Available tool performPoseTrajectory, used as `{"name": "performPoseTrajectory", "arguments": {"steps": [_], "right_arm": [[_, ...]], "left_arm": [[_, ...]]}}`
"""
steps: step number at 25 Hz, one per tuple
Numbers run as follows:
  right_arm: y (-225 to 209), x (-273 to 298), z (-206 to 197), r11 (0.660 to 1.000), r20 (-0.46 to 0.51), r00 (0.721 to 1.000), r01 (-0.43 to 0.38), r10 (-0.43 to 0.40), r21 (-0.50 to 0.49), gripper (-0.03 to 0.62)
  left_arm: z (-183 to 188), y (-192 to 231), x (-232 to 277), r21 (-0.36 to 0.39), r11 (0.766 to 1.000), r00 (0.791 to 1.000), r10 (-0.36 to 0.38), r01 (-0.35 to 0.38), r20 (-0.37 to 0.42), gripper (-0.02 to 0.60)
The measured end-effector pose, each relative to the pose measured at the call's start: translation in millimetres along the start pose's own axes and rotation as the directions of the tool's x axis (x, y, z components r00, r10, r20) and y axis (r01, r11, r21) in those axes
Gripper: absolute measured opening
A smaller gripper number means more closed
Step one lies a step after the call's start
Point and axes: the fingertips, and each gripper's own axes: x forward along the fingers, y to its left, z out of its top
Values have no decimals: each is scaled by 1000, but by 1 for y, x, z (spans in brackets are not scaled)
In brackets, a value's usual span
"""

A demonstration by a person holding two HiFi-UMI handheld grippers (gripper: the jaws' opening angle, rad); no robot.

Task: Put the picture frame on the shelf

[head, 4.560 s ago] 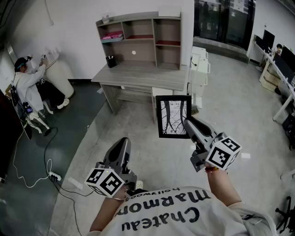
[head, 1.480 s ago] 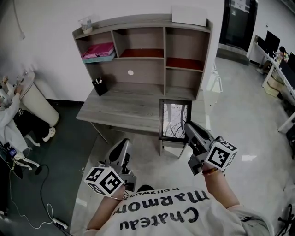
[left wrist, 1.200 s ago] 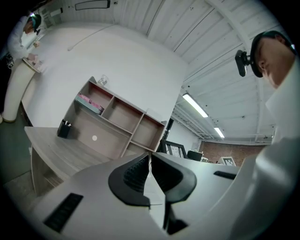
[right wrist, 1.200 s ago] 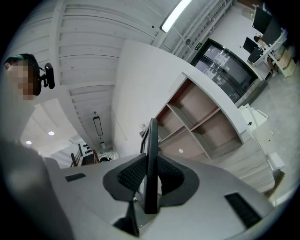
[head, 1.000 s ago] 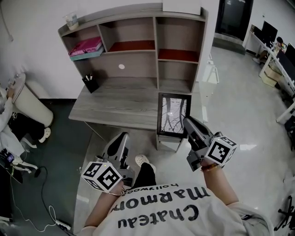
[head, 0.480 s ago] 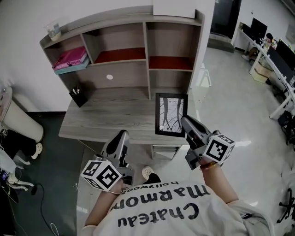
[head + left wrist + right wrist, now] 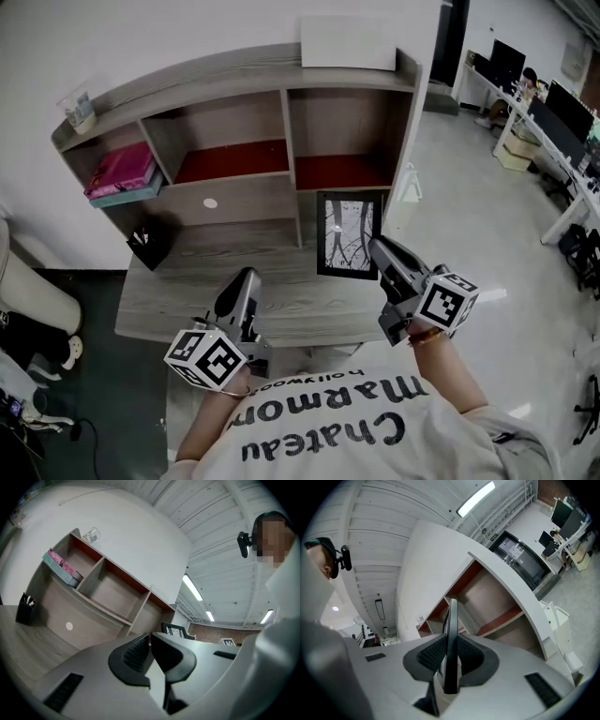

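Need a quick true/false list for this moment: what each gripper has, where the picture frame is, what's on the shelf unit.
1. The right gripper is shut on the picture frame. True.
2. The left gripper holds the pen holder. False: its jaws are together with nothing between them, and the pen holder stands on the desk.
3. Pink books lie in the shelf's left compartment. True.
4. The picture frame stands in a compartment. False: it is upright in the right gripper, not set down.
5. The shelf's top is bare. False: a cup and a white box sit there.
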Motion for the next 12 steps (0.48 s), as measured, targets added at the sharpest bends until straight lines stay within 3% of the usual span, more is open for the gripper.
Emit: {"name": "performPoseTrajectory", "arguments": {"steps": [12], "right_arm": [[-49, 77, 26, 999, 49, 998, 45, -47, 26, 80]], "left_arm": [[32, 64, 67, -2, 1000, 999, -28, 28, 25, 29]]}}
